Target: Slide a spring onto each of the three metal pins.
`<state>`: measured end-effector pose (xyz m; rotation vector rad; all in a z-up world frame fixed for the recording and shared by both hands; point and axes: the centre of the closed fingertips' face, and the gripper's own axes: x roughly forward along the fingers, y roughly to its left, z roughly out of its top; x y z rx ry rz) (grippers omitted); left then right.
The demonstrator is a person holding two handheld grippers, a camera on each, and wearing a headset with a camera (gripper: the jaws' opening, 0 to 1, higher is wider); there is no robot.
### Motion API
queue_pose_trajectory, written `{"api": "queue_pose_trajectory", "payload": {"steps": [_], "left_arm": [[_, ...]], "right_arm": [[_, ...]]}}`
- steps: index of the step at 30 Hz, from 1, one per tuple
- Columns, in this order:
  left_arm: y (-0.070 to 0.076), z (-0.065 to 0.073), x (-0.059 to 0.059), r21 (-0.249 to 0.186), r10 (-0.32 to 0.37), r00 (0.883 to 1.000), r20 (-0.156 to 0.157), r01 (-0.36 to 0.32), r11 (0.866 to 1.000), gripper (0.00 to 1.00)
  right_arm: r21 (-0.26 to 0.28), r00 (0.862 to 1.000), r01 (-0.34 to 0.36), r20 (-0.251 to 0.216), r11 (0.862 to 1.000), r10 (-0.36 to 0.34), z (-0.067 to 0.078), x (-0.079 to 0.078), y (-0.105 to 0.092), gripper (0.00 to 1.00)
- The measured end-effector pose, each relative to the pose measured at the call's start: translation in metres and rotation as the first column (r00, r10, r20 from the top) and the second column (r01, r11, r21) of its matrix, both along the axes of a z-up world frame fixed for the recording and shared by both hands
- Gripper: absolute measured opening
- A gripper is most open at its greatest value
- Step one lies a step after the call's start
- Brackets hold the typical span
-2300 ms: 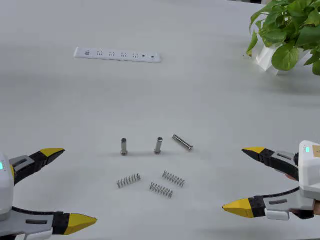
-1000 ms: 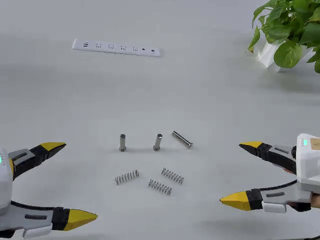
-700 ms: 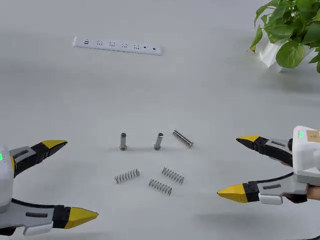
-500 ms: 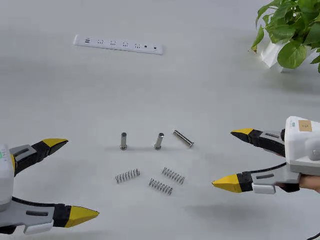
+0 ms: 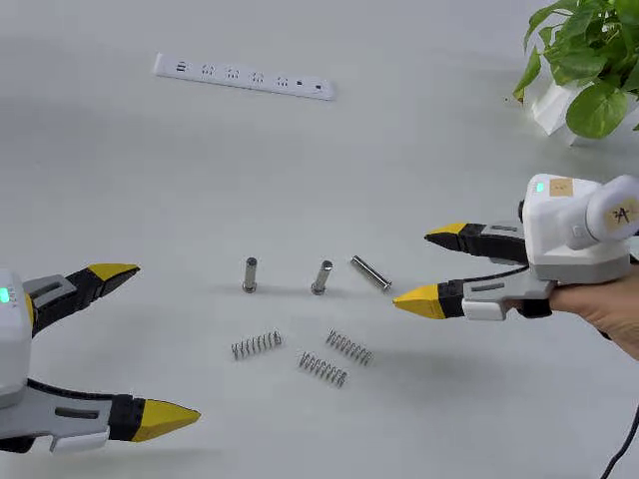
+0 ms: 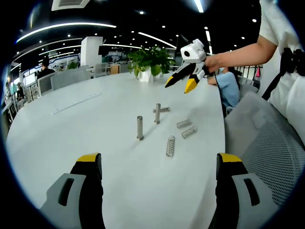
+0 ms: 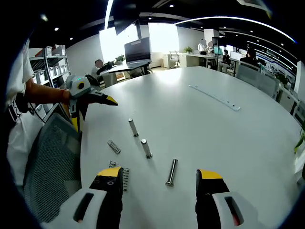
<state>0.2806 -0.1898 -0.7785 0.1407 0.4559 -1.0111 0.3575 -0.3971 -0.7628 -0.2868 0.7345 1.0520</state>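
Currently both pairs of jaws stand open and empty. The lying pin (image 5: pixel 367 272) rests on the bench (image 5: pixel 399 150) just ahead of the right gripper (image 5: pixel 413 269). The upright pins (image 5: pixel 321 276) stand beyond it, toward the left gripper (image 5: pixel 165 341). The springs (image 5: pixel 322 368) lie between the grippers. Springs are likely light, compressible and prone to rolling, so pinch them gently at mid-coil. Pins look stiff and slick, so grip the shank.

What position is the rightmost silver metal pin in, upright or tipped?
Tipped: the rightmost silver metal pin lies flat on the white table, its whole length showing.
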Motion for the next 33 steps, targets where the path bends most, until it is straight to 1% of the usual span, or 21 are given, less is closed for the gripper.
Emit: {"api": "queue_pose_trajectory", "payload": {"steps": [4,5,7,8,10,11,12,14,15,16,23,24,25,28,32,33], "left_arm": [[0.0,0.001,0.002,-0.009,0.004,1.0,0.001,-0.004,1.0,0.99],[0.0,0.001,0.003,-0.011,0.005,1.0,0.001,-0.005,1.0,0.99],[-0.001,0.002,0.004,-0.014,0.005,1.0,0.002,-0.005,1.0,0.99],[-0.001,0.002,0.004,-0.016,0.006,1.0,0.004,-0.006,1.0,0.99],[-0.001,0.003,0.005,-0.02,0.008,1.0,0.007,-0.008,1.0,0.99],[-0.001,0.004,0.005,-0.022,0.01,1.0,0.008,-0.01,1.0,0.99],[-0.002,0.004,0.005,-0.023,0.01,1.0,0.008,-0.009,1.0,0.99],[-0.002,0.004,0.005,-0.022,0.008,1.0,0.008,-0.007,1.0,0.99],[-0.002,0.003,0.005,-0.022,0.007,1.0,0.008,-0.007,1.0,0.99],[-0.002,0.003,0.006,-0.023,0.008,1.0,0.008,-0.008,1.0,0.99],[-0.001,0.004,0.007,-0.033,0.017,1.0,0.009,-0.017,0.999,0.99],[-0.001,0.004,0.007,-0.037,0.019,1.0,0.008,-0.019,0.999,0.99],[-0.001,0.004,0.007,-0.037,0.019,1.0,0.007,-0.019,0.999,0.99],[0.0,0.003,0.007,-0.038,0.02,1.0,0.005,-0.02,0.999,0.99],[0.001,0.003,0.008,-0.042,0.025,1.0,0.005,-0.025,0.999,0.99],[0.001,0.004,0.009,-0.043,0.025,1.0,0.006,-0.025,0.999,0.99]], "right_arm": [[-0.036,0.999,-0.004,-0.05,0.999,0.002,-0.007,0.005,0.005,0.52],[-0.039,0.999,-0.005,-0.049,0.999,0.003,-0.007,0.007,0.007,0.51],[-0.055,0.998,-0.001,-0.066,0.999,-0.002,-0.011,0.011,0.008,0.5],[-0.063,0.997,-0.003,-0.071,0.998,-0.001,-0.014,0.017,0.008,0.5],[-0.073,0.997,-0.005,-0.077,0.997,0.0,-0.016,0.018,0.01,0.46],[-0.092,0.996,-0.002,-0.086,0.996,-0.006,-0.019,0.02,0.009,0.44],[-0.099,0.996,-0.004,-0.088,0.995,-0.004,-0.02,0.021,0.01,0.42],[-0.112,0.995,-0.002,-0.099,0.994,-0.009,-0.024,0.023,0.012,0.41],[-0.121,0.995,-0.004,-0.104,0.993,-0.009,-0.025,0.024,0.013,0.39],[-0.133,0.994,-0.012,-0.108,0.991,-0.003,-0.029,0.033,0.013,0.37],[-0.189,0.991,-0.024,-0.132,0.982,-0.001,-0.04,0.038,0.019,0.3],[-0.196,0.99,-0.026,-0.143,0.98,-0.002,-0.045,0.041,0.017,0.3],[-0.203,0.989,-0.026,-0.15,0.979,-0.005,-0.047,0.042,0.017,0.29],[-0.235,0.986,-0.039,-0.166,0.971,-0.001,-0.052,0.041,0.02,0.27],[-0.258,0.985,-0.044,-0.173,0.965,-0.001,-0.056,0.042,0.024,0.22],[-0.262,0.983,-0.045,-0.181,0.964,-0.003,-0.057,0.042,0.025,0.21]]}}
